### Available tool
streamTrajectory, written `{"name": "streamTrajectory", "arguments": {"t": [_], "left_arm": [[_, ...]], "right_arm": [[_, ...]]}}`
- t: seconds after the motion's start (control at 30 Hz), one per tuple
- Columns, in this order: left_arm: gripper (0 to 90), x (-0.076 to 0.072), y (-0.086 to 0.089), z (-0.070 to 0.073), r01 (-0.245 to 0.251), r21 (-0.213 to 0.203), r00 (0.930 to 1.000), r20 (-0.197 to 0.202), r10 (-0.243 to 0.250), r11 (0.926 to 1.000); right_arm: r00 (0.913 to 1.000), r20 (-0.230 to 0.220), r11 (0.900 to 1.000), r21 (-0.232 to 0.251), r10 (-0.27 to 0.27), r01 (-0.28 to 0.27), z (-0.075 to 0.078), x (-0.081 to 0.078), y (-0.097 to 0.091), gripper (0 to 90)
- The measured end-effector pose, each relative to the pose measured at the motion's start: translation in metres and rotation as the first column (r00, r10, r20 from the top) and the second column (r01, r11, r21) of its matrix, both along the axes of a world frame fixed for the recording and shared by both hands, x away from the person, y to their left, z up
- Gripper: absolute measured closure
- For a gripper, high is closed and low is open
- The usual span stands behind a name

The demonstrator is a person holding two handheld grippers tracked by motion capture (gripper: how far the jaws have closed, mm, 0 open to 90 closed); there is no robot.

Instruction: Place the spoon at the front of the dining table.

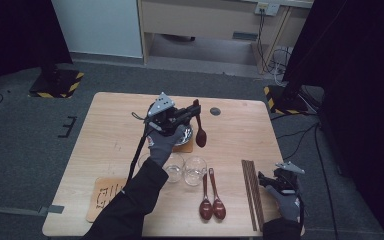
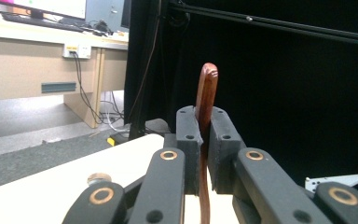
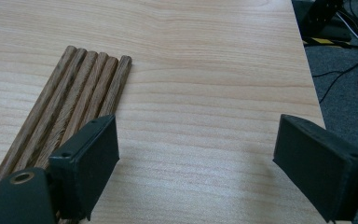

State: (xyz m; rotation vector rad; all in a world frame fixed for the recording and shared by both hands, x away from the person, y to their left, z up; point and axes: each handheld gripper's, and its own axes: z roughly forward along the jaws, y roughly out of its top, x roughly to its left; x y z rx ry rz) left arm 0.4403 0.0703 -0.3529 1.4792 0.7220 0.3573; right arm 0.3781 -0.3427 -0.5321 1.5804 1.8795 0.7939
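A dark red wooden spoon (image 1: 200, 131) is hanging in the air over the middle of the table (image 1: 115, 131), with its round bowl end pointing down and its handle up. The left gripper (image 1: 194, 112) is squeezing the spoon's handle tight between its two black jaws, and in the left gripper view the spoon handle (image 2: 206, 100) is sticking up out of the closed jaws. Right under and just to the left of the spoon, a small dish (image 1: 185, 136) is sitting on a brown mat (image 1: 188, 146). A bit nearer, two clear glasses (image 1: 185, 169) are standing side by side, just touching or almost touching. To the right of the glasses, two more red spoons (image 1: 212, 200) are lying flat next to each other with their bowls toward the near edge. Farther right, a row of wooden chopsticks (image 1: 252, 192) is lying in a neat bunch. The right gripper (image 1: 265, 181) is resting low at the near right corner of the table, just beside the chopsticks, and its jaws are standing wide apart with nothing in them. In the right gripper view the chopsticks (image 3: 81, 88) are lying by its left jaw. Another brown mat (image 1: 102, 196) with marks on it is lying at the near left.
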Motion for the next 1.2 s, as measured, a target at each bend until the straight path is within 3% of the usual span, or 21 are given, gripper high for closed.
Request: {"name": "streamTrajectory", "arguments": {"t": [0.53,1.2], "left_arm": [[83.8,0.018,0.024,-0.008,-0.078,-0.006,0.9968,-0.019,0.078,0.997],[83.8,0.042,0.048,-0.018,-0.171,0.01,0.9845,-0.039,0.171,0.9852]], "right_arm": [[0.9999,-0.007,0.9999,0.011,-0.009,0.009,-0.005,0.0,-0.004,13.5],[0.9997,-0.02,0.9993,0.035,-0.013,0.014,-0.006,0.001,-0.006,13.6]]}}
